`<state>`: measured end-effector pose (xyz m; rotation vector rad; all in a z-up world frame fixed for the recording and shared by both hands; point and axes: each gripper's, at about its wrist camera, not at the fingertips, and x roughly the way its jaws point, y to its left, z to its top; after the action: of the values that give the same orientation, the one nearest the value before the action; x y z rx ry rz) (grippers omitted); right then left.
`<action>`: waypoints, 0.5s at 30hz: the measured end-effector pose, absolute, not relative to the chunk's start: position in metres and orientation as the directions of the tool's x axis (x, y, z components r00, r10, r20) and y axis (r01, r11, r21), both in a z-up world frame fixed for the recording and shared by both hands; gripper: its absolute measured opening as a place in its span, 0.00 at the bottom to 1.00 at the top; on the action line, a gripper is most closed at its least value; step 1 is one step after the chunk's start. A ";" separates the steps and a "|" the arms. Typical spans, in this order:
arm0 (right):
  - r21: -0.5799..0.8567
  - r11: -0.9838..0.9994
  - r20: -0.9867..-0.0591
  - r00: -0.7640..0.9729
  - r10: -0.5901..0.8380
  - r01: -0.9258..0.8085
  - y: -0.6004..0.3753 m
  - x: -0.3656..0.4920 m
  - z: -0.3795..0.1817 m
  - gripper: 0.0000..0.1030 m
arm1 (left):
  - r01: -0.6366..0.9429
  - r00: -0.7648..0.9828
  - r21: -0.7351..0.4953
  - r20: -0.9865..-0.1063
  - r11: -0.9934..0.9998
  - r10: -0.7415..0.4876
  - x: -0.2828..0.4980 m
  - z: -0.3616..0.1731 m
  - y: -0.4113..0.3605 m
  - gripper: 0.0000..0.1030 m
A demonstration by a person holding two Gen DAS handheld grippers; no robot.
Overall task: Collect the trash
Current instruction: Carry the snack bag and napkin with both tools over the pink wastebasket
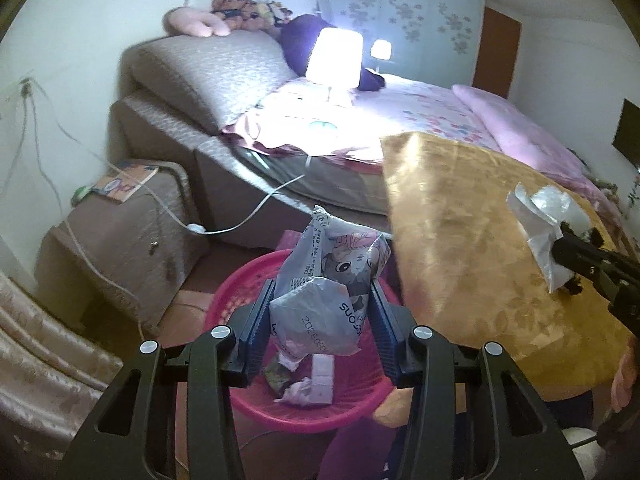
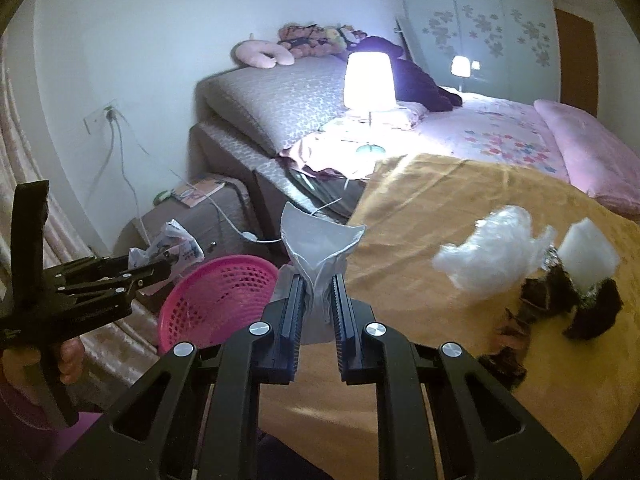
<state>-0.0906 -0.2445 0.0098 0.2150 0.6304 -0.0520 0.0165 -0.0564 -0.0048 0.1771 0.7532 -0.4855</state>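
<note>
My left gripper (image 1: 323, 292) is shut on a crumpled printed wrapper (image 1: 332, 276) and holds it over the pink basket (image 1: 240, 292), which holds several scraps. The same gripper (image 2: 160, 268), wrapper (image 2: 176, 246) and basket (image 2: 216, 300) show at the left of the right wrist view. My right gripper (image 2: 316, 284) is shut on a white silvery wrapper (image 2: 320, 248) above the edge of the yellow-clothed table (image 2: 440, 320); it also shows in the left wrist view (image 1: 570, 264). A clear plastic bag (image 2: 488, 252), a white foam block (image 2: 586, 256) and dark scraps (image 2: 560, 304) lie on the table.
A bed (image 2: 500, 132) with a lit lamp (image 2: 368, 84) stands behind the table. A brown nightstand (image 1: 128, 240) with cables and a booklet sits left of the basket. A curtain (image 1: 48, 368) hangs at the near left.
</note>
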 end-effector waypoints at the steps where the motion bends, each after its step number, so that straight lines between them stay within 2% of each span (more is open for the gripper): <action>1: 0.181 0.978 -0.592 0.806 0.023 0.105 -0.241 -0.088 0.010 0.14 | 0.471 0.636 -0.007 -0.690 0.882 -0.345 0.018 -0.005 -0.053 0.42; 9: 0.166 0.986 -0.611 0.788 0.075 0.034 -0.213 -0.064 0.010 0.14 | 0.429 0.659 0.016 -0.689 0.903 -0.301 0.026 -0.011 -0.044 0.42; 15: 0.180 0.983 -0.639 0.758 0.133 -0.021 -0.192 -0.040 0.003 0.14 | 0.393 0.642 0.017 -0.720 0.919 -0.262 0.041 -0.026 -0.038 0.42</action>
<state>-0.0402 -0.1923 0.0026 0.1663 0.7071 0.0846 0.0407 -0.0375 -0.0263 0.1786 0.7897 -0.3754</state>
